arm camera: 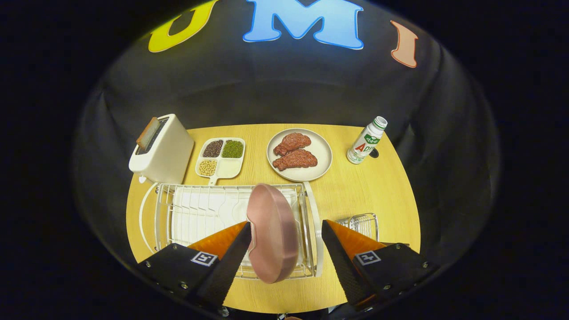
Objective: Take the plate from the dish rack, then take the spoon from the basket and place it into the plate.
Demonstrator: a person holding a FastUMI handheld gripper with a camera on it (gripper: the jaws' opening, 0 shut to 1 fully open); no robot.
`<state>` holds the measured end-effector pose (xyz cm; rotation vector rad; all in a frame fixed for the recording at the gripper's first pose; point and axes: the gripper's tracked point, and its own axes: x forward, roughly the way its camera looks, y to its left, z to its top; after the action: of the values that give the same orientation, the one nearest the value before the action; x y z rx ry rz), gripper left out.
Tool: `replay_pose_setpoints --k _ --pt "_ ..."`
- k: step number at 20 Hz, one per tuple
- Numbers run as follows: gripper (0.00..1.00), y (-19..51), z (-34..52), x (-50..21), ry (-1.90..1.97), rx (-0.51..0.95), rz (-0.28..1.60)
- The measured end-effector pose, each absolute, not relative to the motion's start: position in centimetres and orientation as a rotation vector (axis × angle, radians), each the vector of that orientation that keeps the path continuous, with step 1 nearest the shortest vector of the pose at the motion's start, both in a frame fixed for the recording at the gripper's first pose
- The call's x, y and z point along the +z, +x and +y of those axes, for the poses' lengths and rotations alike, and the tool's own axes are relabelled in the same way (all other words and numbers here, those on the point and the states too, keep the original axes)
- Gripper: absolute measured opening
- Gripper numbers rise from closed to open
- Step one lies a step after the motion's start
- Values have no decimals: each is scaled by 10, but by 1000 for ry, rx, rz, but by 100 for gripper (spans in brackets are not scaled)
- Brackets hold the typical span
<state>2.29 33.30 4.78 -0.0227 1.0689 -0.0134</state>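
A pink plate (272,233) stands on edge in the white wire dish rack (195,209) on the wooden table. My gripper (286,224) is open, its fingers on either side of the plate. The left finger (235,253) is right against the plate's left rim, while a gap shows between the plate and the right finger (338,253). A small wire basket (361,224) sits just right of the rack, partly hidden behind the right finger, so I cannot make out what it holds.
Beyond the rack stand a white toaster (162,149) holding a bread slice, a divided dish of beans (221,156), a beige plate (321,165) with two meat pieces, and a white bottle (366,141) at the far right. The table's front edge lies under the fingers.
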Motion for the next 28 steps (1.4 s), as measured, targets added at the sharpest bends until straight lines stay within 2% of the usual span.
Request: replay_pose_setpoints --k 3,6,8,11,12,13,22,28 --pt "96 24 323 35 -59 -61 1111" --pt "77 25 314 27 -97 -129 1127" --pt "52 23 306 23 -129 -196 1135" --pt "13 19 317 22 -93 -216 1146" --pt "13 17 317 20 -136 -197 1151" --pt "7 18 318 22 -163 -192 1149" --pt "6 31 313 64 -328 -252 1104" --pt "7 32 305 99 -279 -216 1046"
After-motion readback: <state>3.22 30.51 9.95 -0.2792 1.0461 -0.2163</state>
